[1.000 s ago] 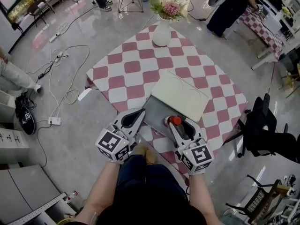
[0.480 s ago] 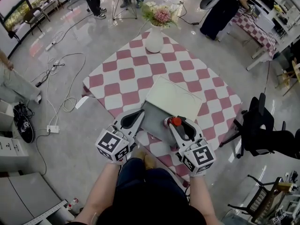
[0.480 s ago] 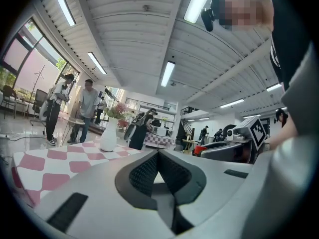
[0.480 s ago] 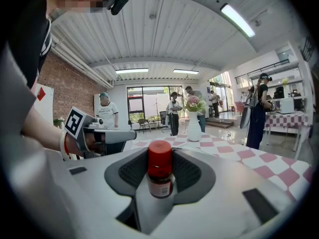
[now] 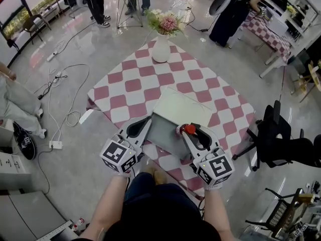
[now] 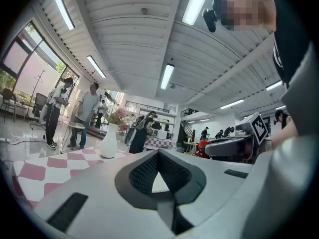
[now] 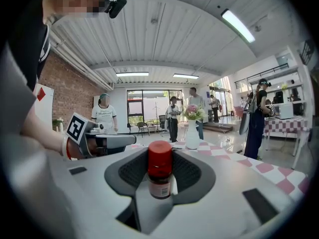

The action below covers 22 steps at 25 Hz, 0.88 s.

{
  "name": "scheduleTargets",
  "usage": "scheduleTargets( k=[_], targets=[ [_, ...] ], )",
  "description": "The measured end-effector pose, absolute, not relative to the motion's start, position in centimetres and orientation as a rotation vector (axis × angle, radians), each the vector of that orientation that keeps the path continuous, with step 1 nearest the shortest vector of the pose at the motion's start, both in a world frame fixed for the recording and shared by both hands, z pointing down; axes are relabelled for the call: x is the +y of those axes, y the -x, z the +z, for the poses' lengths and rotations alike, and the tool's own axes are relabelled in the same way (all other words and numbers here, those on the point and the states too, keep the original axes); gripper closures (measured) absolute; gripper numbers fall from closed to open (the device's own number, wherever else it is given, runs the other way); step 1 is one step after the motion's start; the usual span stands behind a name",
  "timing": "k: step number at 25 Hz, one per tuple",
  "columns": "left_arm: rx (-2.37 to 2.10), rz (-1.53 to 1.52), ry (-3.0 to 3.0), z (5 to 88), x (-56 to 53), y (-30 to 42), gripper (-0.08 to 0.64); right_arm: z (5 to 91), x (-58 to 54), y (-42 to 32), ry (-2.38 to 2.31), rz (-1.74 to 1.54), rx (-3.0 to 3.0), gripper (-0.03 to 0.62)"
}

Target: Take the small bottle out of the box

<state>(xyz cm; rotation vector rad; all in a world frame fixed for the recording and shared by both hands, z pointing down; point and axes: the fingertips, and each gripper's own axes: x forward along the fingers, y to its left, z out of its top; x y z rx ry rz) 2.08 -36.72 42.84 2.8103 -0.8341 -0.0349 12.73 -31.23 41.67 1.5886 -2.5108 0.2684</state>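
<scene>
The right gripper (image 7: 160,156) had its jaws wide, grasping the red-capped small bottle (image 7: 160,176), whose label print was unreadable. The left gripper (image 6: 158,154) had its jaws clenched together, empty.

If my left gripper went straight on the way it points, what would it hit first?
Probably nothing nearby: the left gripper points level over the table, with the vase left of its line; depth unclear.

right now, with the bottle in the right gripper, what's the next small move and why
Probably carry the small bottle clear of the box and set it on the checked cloth: the right gripper grips it below its red cap, but it hangs at the box's right edge.
</scene>
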Motion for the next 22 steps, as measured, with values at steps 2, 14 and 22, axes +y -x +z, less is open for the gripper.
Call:
scheduleTargets(
  k=[2,14,22],
  targets=[
    [-0.841,-0.046,-2.81,42.5,-36.9,-2.0,0.557,41.1,-31.3,-12.8,-1.592,0.256,-2.517,0.446],
    [-0.867,-0.093,-2.82,39.7,-37.2,-1.2,0.557,37.1,-31.5,-12.9,-1.603,0.199,-2.558,0.446],
    [-0.892,-0.133,-2.828,37.8,-37.9,-0.2,0.557,35.2,-32.0,-12.9,-1.618,0.176,-2.58,0.446]
  ],
)
